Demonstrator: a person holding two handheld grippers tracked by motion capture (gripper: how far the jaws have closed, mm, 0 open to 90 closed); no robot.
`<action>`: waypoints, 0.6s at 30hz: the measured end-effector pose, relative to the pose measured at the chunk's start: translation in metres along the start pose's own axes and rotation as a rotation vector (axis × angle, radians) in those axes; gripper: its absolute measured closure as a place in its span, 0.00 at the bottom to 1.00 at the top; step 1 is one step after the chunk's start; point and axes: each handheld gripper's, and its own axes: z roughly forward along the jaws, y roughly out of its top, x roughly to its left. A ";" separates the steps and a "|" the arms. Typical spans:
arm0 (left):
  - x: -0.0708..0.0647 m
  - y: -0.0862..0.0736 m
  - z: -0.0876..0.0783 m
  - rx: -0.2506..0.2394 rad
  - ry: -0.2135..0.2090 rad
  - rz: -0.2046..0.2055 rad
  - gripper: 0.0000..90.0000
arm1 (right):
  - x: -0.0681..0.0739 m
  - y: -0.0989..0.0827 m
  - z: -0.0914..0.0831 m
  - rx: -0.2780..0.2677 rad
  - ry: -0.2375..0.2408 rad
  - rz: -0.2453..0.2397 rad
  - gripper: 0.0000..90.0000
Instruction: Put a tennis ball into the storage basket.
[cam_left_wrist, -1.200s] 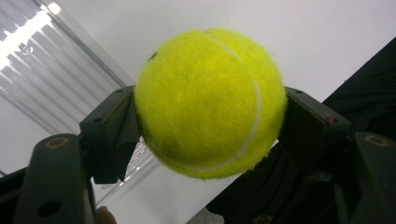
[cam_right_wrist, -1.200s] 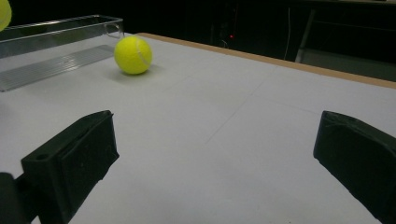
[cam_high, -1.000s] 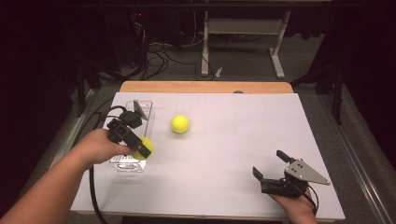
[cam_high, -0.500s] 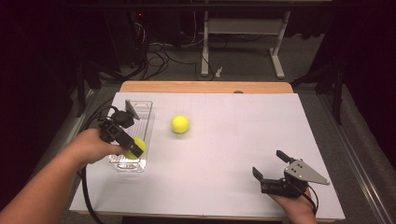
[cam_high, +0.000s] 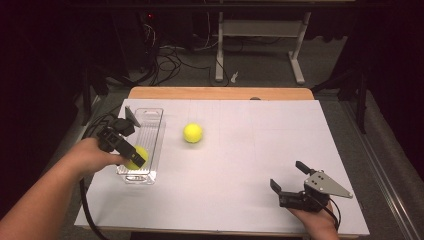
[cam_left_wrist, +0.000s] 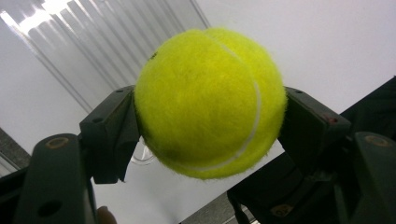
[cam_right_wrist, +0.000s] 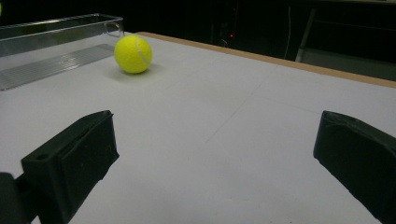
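Left gripper (cam_high: 131, 156) is clamped on a tennis ball (cam_left_wrist: 210, 100), pads squeezing both sides, held over the near end of the clear tray (cam_high: 156, 131). Right gripper (cam_high: 294, 181) sits idle near the table's front edge, jaws wide apart and holding nothing. Second ball (cam_high: 193, 133) lies on the white table (cam_high: 280, 135), just beside the tray. Risks: you're close to the tray's near wall, so letting go off-centre could bounce the ball off the rim and out. The tray looks light; clip it with a jaw and it'll slide. Release low, over the ribbed floor.
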 end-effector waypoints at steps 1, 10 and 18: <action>0.001 0.000 0.000 0.002 0.004 -0.002 0.30 | 0.000 0.000 0.000 0.000 0.000 0.000 0.00; 0.003 -0.002 -0.003 -0.002 0.003 -0.013 0.30 | 0.000 0.000 0.001 0.002 0.001 0.002 0.00; 0.005 0.000 0.003 0.005 0.024 -0.024 0.30 | 0.001 0.000 0.001 0.004 0.001 0.002 0.00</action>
